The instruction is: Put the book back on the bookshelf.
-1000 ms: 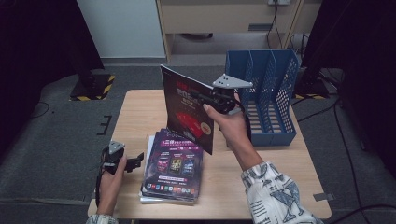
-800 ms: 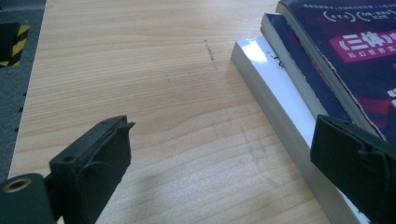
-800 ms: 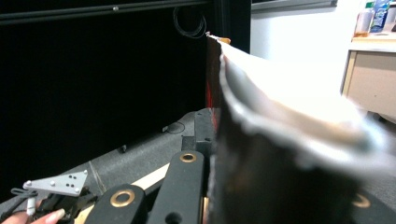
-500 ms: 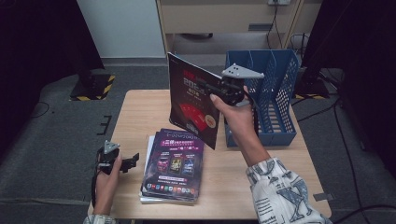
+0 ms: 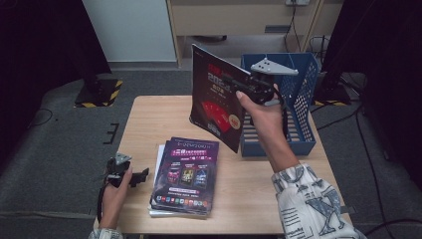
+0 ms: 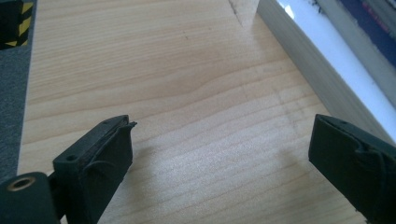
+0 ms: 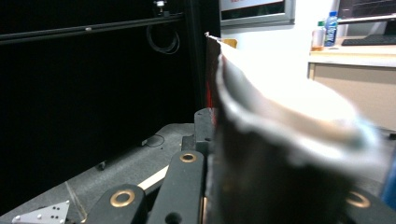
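In the high view a dark magazine (image 5: 216,97) with a red cover picture hangs upright in the air, just left of the blue file rack (image 5: 304,94). My right gripper (image 5: 247,88) is shut on its right edge. The right gripper view has the magazine (image 7: 280,140) close up and blurred, clamped in my right gripper (image 7: 210,126). A stack of magazines (image 5: 186,174) with a purple cover on top lies at the table's front. My left gripper (image 5: 138,177) rests open beside the stack's left edge. The left gripper view confirms my left gripper (image 6: 219,154) open over bare wood, the stack's side (image 6: 317,65) at right.
The wooden table (image 5: 159,119) has bare room at its left and far side. The blue rack stands at the table's right edge with upright dividers. A cabinet (image 5: 239,20) stands beyond the table, and dark floor surrounds it.
My right gripper has carried the magazine upward and a little to the right, closer to the blue rack. The left gripper has stayed by the stack.
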`<state>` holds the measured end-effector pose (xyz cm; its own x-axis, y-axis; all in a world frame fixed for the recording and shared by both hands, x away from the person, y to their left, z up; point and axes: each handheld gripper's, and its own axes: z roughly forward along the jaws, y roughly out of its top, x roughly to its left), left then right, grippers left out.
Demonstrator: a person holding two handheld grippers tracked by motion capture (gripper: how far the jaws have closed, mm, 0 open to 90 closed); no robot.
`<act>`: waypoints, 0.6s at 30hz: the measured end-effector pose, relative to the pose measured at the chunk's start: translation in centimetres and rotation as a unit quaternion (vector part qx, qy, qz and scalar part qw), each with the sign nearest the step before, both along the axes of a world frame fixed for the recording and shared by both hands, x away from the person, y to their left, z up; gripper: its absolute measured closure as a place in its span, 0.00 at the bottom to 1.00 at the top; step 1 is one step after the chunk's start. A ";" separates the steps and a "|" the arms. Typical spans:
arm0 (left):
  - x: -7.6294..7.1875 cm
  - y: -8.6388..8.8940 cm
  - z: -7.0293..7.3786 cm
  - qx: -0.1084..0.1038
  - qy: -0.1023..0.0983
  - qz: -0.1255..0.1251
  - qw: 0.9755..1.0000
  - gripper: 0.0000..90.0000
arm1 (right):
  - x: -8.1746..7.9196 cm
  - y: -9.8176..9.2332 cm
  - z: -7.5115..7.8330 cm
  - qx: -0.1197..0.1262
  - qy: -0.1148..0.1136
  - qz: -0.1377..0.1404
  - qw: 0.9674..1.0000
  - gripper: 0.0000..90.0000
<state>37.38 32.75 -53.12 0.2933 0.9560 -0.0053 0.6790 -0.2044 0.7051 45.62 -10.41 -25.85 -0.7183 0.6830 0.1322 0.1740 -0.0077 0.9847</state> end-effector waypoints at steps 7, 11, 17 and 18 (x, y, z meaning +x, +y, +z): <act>0.0 -0.1 -0.4 0.006 0.003 -0.001 1.000 0.06 | -0.1 -2.0 0.6 0.002 -0.003 -0.025 1.000 0.97; 0.0 -0.3 -0.4 0.007 0.003 -0.002 1.000 0.03 | -0.4 -3.2 1.1 0.003 -0.004 -0.046 0.999 0.96; -0.1 -0.4 -0.5 0.006 -0.002 0.003 1.000 0.02 | -0.4 -4.8 1.3 -0.003 -0.006 -0.072 0.997 0.96; -0.1 -0.4 -0.5 0.006 -0.002 0.003 1.000 0.02 | -0.4 -5.1 1.3 -0.005 -0.006 -0.078 0.997 0.96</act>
